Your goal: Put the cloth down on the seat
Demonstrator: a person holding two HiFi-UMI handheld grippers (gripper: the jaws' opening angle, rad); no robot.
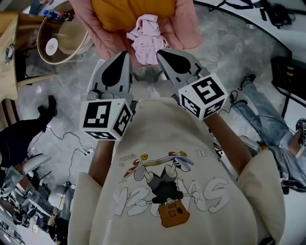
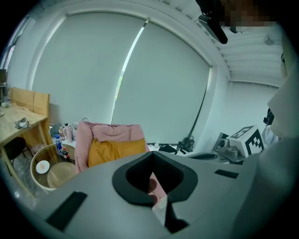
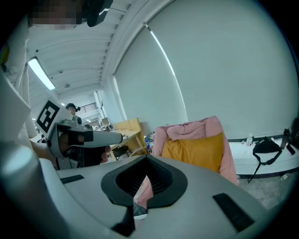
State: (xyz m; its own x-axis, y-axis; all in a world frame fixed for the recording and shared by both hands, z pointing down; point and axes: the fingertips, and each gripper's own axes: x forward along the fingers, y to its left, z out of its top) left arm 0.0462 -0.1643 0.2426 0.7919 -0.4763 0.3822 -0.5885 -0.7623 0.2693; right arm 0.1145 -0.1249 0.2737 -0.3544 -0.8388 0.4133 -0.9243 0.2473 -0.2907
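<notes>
A pink cloth (image 1: 146,38) lies crumpled at the front of the pink armchair's seat (image 1: 103,40), below an orange cushion (image 1: 131,12). My left gripper (image 1: 124,55) and right gripper (image 1: 161,52) are held side by side in front of the chest, tips pointing at the cloth's near edge. Whether they touch it is unclear. Both are shut, and I see nothing pinched. In the left gripper view the armchair (image 2: 110,137) stands ahead, with a sliver of pink showing past the left gripper (image 2: 153,161). The right gripper (image 3: 145,164) shows a similar sliver below the cushion (image 3: 198,151).
A round beige tub (image 1: 62,40) with bottles beside it stands left of the chair, next to a wooden table (image 1: 7,48). A person in jeans (image 1: 267,115) sits on the floor at the right. Cables run over the marbled floor (image 1: 224,48).
</notes>
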